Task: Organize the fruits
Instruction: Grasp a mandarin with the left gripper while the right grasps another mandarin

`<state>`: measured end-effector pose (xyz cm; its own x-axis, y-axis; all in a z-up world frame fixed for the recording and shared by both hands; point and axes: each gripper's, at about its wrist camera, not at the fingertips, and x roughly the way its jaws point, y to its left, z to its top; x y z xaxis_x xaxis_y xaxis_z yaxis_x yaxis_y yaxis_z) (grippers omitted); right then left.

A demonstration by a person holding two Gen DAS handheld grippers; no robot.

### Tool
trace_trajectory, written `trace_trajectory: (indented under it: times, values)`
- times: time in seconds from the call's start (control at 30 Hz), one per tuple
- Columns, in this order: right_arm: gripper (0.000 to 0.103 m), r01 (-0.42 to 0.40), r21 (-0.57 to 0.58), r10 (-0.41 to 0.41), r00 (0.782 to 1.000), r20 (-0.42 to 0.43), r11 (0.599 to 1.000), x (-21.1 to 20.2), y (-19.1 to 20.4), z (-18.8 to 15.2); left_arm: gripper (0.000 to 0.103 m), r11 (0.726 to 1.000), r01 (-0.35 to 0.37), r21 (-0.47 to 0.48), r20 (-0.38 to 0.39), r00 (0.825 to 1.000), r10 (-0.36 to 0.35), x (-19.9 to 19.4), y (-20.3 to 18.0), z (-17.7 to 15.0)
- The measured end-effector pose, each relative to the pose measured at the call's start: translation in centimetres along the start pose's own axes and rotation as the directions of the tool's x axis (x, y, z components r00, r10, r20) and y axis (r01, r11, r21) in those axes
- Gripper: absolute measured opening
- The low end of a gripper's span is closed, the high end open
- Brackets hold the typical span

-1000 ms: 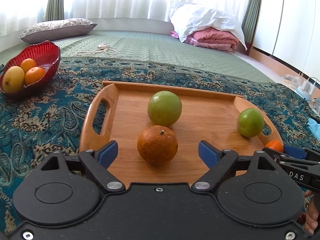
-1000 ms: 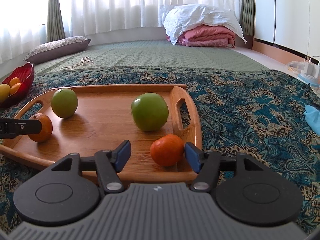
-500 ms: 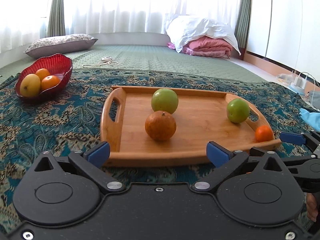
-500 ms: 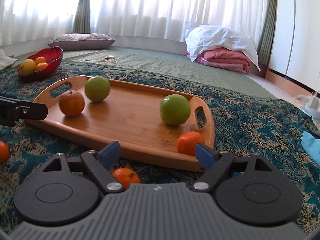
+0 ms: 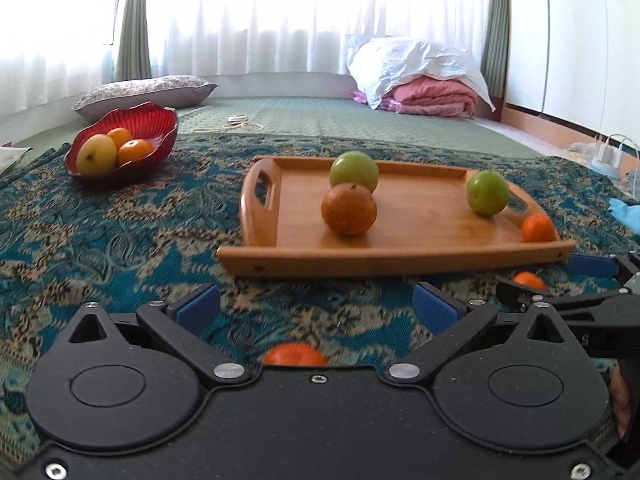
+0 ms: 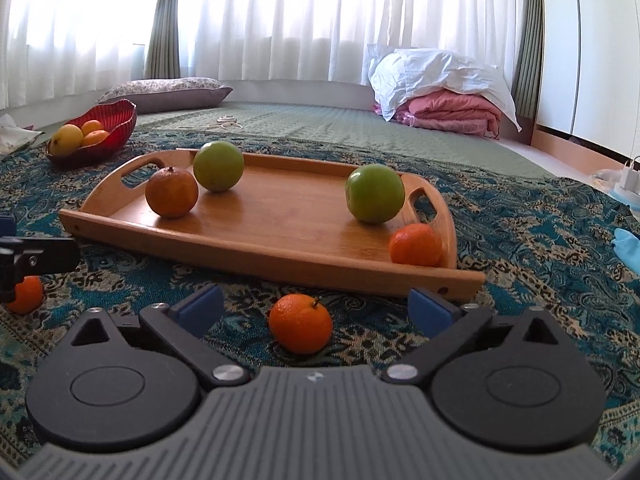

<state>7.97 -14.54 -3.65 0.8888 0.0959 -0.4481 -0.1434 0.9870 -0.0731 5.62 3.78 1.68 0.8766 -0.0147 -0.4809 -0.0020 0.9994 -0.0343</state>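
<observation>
So the fruit's split up right now: on the wooden tray (image 6: 256, 236) there's a dull orange (image 6: 172, 192), two green fruits (image 6: 218, 166) (image 6: 375, 193) and a small tangerine (image 6: 416, 245) tucked in the right corner, and two more tangerines are still loose on the patterned cloth (image 6: 540, 248) in front of it. A second ago both grippers were right over the tray, mine on the left bracketing the dull orange and the right one around that corner tangerine; since then both have backed off and their jaws have just been opening, so those two count as dropped off. Now the left gripper (image 5: 316, 306) is spread wide with nothing clamped, and a loose tangerine (image 5: 294, 355) peeks out just under it. The right gripper (image 6: 316, 308) is also wide apart, with the other loose tangerine (image 6: 300, 329) sitting between the jaws but not squeezed. My guess is those two go next. The red bowl (image 5: 160, 128) off to the left holds a yellow fruit and two orange ones. Hard to see: the left tangerine is mostly hidden by the gripper body, and the window glare washes out everything behind the curtains.
</observation>
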Motion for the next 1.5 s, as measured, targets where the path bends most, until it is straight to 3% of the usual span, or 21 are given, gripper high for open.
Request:
trace_trajectory:
  times: [0.3, 0.47, 0.63, 0.93, 1.07, 1.1, 1.37, 1.47, 1.5]
  values:
    - [0.103, 0.018, -0.069, -0.019, 1.000, -0.005, 0.997, 0.3, 1.1, -1.0, 0.103, 0.999, -0.032, -0.002, -0.026, 0.999, 0.032, -0.1, 0.1, -2.0]
    - [0.103, 0.026, -0.109, -0.026, 1.000, 0.007, 0.994, 0.2, 1.7, -1.2, 0.103, 0.999, -0.007, -0.035, -0.041, 0.999, 0.005, -0.4, 0.3, -2.5]
    - [0.103, 0.015, -0.103, -0.015, 1.000, 0.001, 0.995, 0.3, 1.6, -1.1, 0.098, 0.999, -0.021, -0.031, -0.044, 0.999, 0.019, -0.5, 0.2, -2.9]
    - [0.103, -0.036, -0.007, 0.036, 0.999, -0.025, 0.999, 0.7, 0.1, -1.0, 0.064, 0.999, -0.038, -0.017, -0.034, 0.999, 0.037, -1.1, 0.0, -2.9]
    - [0.103, -0.044, 0.028, 0.045, 0.998, -0.034, 0.999, 0.9, -0.3, -1.0, 0.037, 0.998, -0.055, -0.037, -0.041, 0.998, 0.053, -1.1, 0.1, -3.0]
    - [0.101, -0.045, 0.035, 0.047, 0.998, -0.034, 0.998, 0.9, -0.3, -1.0, 0.033, 0.997, -0.065, -0.045, -0.042, 0.997, 0.063, -1.1, 0.1, -3.0]
    - [0.080, -0.057, 0.065, 0.058, 0.998, -0.014, 0.996, 0.6, -0.8, -1.4, 0.032, 0.997, -0.063, -0.049, -0.038, 0.997, 0.061, -1.6, 0.0, -2.6]
    - [0.069, -0.074, 0.063, 0.075, 0.997, -0.011, 0.995, 0.4, -0.9, -1.4, 0.032, 0.997, -0.061, -0.049, -0.031, 0.998, 0.060, -1.7, -0.2, -2.1]
    - [0.060, -0.076, 0.064, 0.077, 0.997, -0.014, 0.995, 0.3, -0.9, -1.4, 0.032, 0.997, -0.060, -0.047, -0.027, 0.998, 0.059, -1.8, -0.2, -1.9]
